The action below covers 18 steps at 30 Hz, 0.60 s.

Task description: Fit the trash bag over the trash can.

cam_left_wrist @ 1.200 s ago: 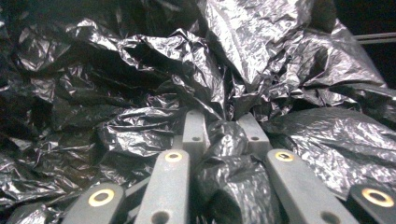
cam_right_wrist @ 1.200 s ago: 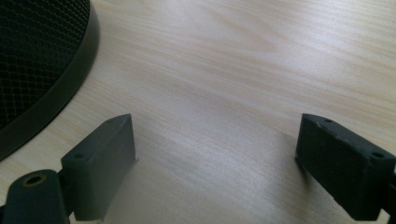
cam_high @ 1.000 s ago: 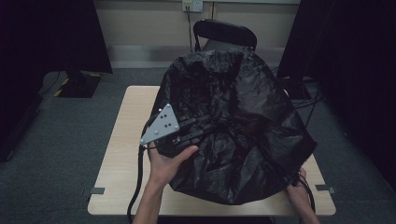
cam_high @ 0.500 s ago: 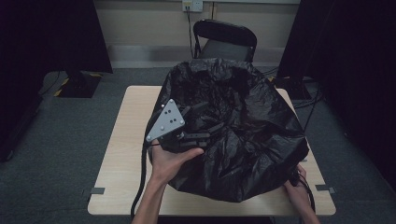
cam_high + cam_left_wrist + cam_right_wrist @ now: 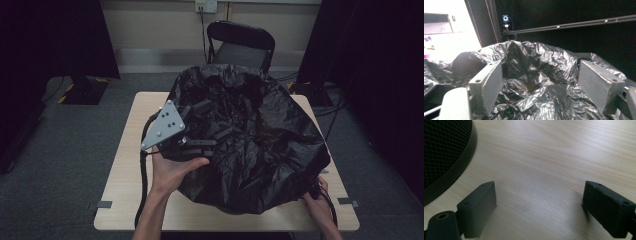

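A large crumpled black plastic bag (image 5: 260, 140) billows over most of the wooden table (image 5: 135, 130). My left gripper (image 5: 210, 125), topped by its grey three-cornered plate, hovers at the bag's left side. Its jaws have just been opening and stand wide apart. In the left gripper view the bag's (image 5: 534, 75) folds lie between and beyond the left gripper's (image 5: 540, 66) pads, which do not press on them. My right gripper (image 5: 539, 187) is open just above the bare tabletop (image 5: 549, 150), beside the rim of a black mesh bin (image 5: 441, 150). The right hand (image 5: 315, 200) rests at the bag's near right edge.
A black folding chair (image 5: 240, 42) stands behind the table against the wall. Dark curtains hang on both sides, and cables lie on the grey carpet at the right. Bare wood shows along the table's left side and near edge (image 5: 150, 210).
The left gripper's jaws opened and let go of the bag's plastic, and the hand rose a little. The bag's top has sagged lower. The right hand stayed put.
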Each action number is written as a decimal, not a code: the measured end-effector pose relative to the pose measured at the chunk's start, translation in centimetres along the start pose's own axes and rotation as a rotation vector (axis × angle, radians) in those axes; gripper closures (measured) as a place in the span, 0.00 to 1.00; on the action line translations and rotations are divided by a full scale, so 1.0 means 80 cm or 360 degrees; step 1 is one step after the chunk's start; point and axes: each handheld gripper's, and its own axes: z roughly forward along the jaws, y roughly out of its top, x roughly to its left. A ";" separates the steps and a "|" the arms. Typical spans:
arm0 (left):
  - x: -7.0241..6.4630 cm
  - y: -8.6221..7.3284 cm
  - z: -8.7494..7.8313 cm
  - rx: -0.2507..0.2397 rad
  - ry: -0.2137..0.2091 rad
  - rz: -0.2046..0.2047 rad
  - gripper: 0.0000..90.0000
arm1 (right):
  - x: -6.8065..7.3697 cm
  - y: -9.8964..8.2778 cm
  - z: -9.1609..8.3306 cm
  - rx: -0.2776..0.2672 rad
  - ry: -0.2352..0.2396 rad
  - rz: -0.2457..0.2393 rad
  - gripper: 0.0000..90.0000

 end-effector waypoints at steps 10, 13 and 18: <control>0.028 -0.015 -0.076 -0.0068 0.0184 -0.0035 0.29 | -0.015 0.023 -0.053 -0.0285 0.0040 0.0085 0.17; 0.047 -0.030 -0.095 -0.0068 0.0251 -0.0086 0.29 | -0.023 0.035 -0.086 -0.0426 0.0000 0.0119 0.16; 0.078 -0.056 -0.100 -0.0050 0.0292 -0.0215 0.29 | -0.035 0.055 -0.139 -0.0593 -0.0081 0.0107 0.18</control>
